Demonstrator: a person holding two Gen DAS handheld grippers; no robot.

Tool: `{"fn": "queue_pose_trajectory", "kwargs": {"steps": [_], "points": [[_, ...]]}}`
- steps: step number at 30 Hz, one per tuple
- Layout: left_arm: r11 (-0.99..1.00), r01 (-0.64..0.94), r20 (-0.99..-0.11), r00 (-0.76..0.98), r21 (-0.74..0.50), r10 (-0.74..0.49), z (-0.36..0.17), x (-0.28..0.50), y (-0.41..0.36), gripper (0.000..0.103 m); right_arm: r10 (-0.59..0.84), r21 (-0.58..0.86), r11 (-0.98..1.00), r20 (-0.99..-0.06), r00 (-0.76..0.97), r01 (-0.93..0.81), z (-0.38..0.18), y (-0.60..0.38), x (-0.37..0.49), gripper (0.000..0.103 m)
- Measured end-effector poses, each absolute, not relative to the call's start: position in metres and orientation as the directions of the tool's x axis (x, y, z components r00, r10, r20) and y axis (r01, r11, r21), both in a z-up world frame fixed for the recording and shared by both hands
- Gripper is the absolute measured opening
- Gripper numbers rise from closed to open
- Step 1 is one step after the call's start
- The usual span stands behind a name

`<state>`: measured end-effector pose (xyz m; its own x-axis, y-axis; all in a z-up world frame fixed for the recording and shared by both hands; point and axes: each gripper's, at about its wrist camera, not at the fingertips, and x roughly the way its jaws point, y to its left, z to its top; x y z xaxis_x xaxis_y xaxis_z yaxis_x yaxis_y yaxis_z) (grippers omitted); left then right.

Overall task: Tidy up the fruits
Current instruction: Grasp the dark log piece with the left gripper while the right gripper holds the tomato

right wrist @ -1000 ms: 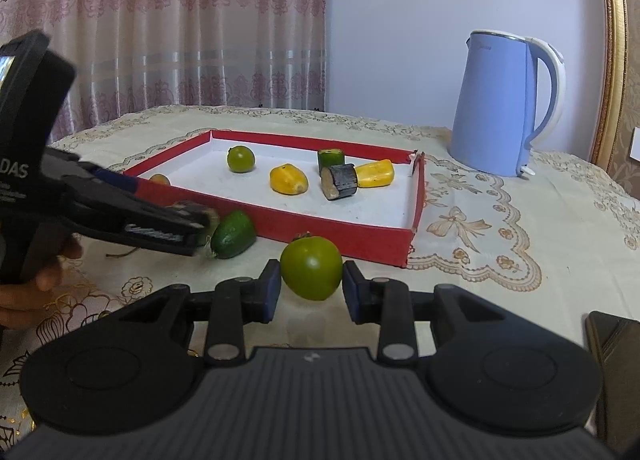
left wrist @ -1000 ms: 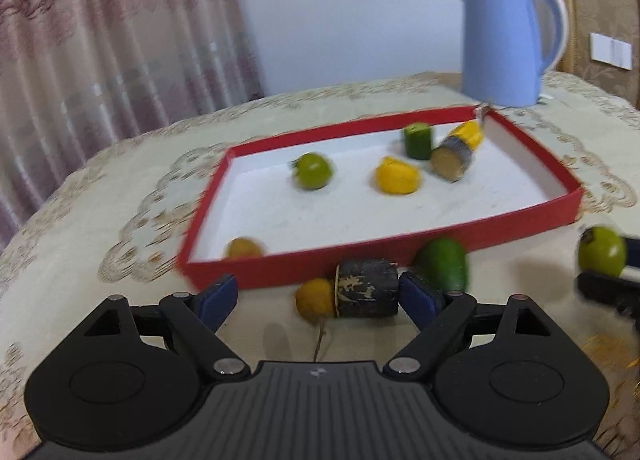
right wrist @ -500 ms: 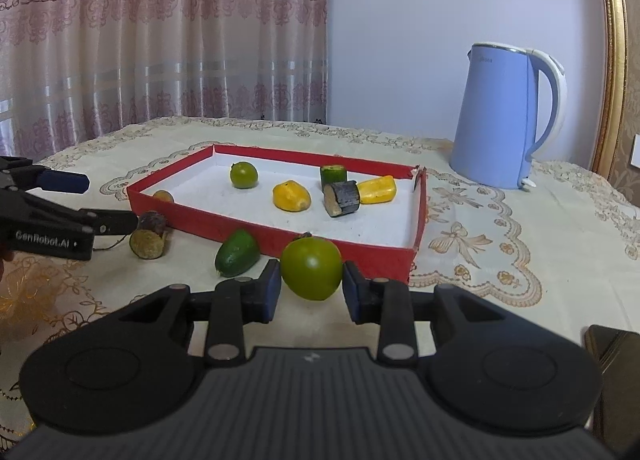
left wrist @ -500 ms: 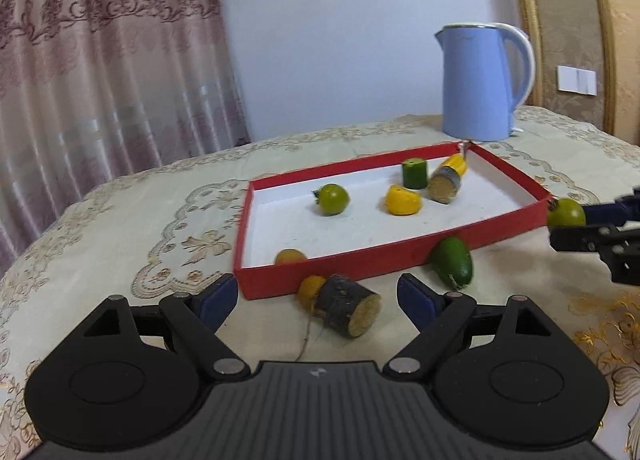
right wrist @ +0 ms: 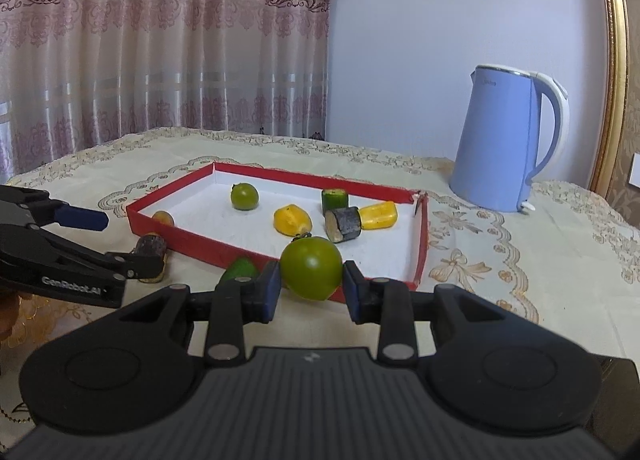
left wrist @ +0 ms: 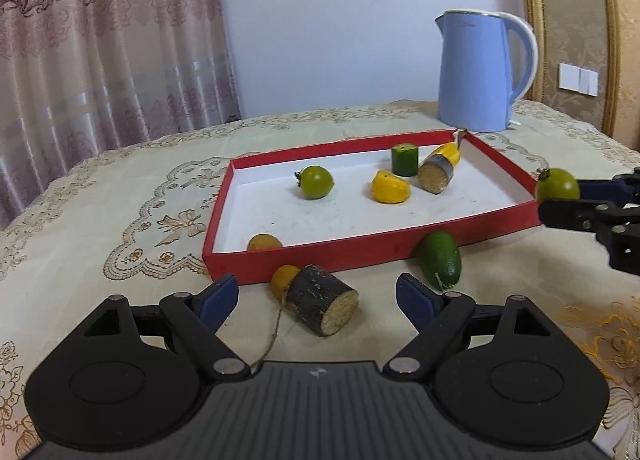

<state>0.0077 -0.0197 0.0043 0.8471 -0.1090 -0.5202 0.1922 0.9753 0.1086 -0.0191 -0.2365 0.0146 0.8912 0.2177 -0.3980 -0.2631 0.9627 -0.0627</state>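
Right wrist view: right gripper point(right wrist: 311, 286) clamped on a round green fruit point(right wrist: 311, 267), smooth glossy skin, stem nub on top, held off the counter point(right wrist: 520, 260) just in front of the red tray's point(right wrist: 420, 244) near wall. Red tray is the landmark: shallow rectangular box, red walls, white floor. Inside it, a smaller round green fruit point(right wrist: 244, 196) toward the far left, a small orange-brown fruit point(right wrist: 163, 217) in the left corner, a yellow lumpy piece point(right wrist: 292, 221) mid-tray, a short green cylinder point(right wrist: 334, 200) behind it, and a dark-barked cane stub point(right wrist: 343, 224) touching a yellow piece point(right wrist: 378, 215) near the right wall. Left wrist view: left gripper point(left wrist: 318, 296) spread wide, empty; a rough dark cane segment point(left wrist: 323, 299) with pale fibrous cut end lies between its fingers without contact, just outside the tray's near wall, touching a small orange fruit point(left wrist: 282, 278). Oblong green avocado-like fruit point(left wrist: 440, 259) lies against the same wall. Blue kettle point(left wrist: 482, 72) stands beyond the tray's far corner on an embroidered cream cloth.
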Motion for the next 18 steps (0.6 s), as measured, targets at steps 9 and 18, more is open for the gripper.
{"fn": "queue_pose_trajectory", "kwargs": {"steps": [9, 18], "points": [[0.925, 0.311, -0.447, 0.875, 0.22, -0.187, 0.002, -0.009, -0.026, 0.081, 0.202, -0.079, 0.965, -0.386, 0.9, -0.25, 0.022, -0.234, -0.022, 0.031], [0.83, 0.471, -0.545, 0.798, 0.3, -0.257, -0.005, 0.022, -0.018, 0.052, 0.202, -0.073, 0.966, -0.389, 0.899, -0.248, 0.021, -0.233, -0.025, 0.031]]}}
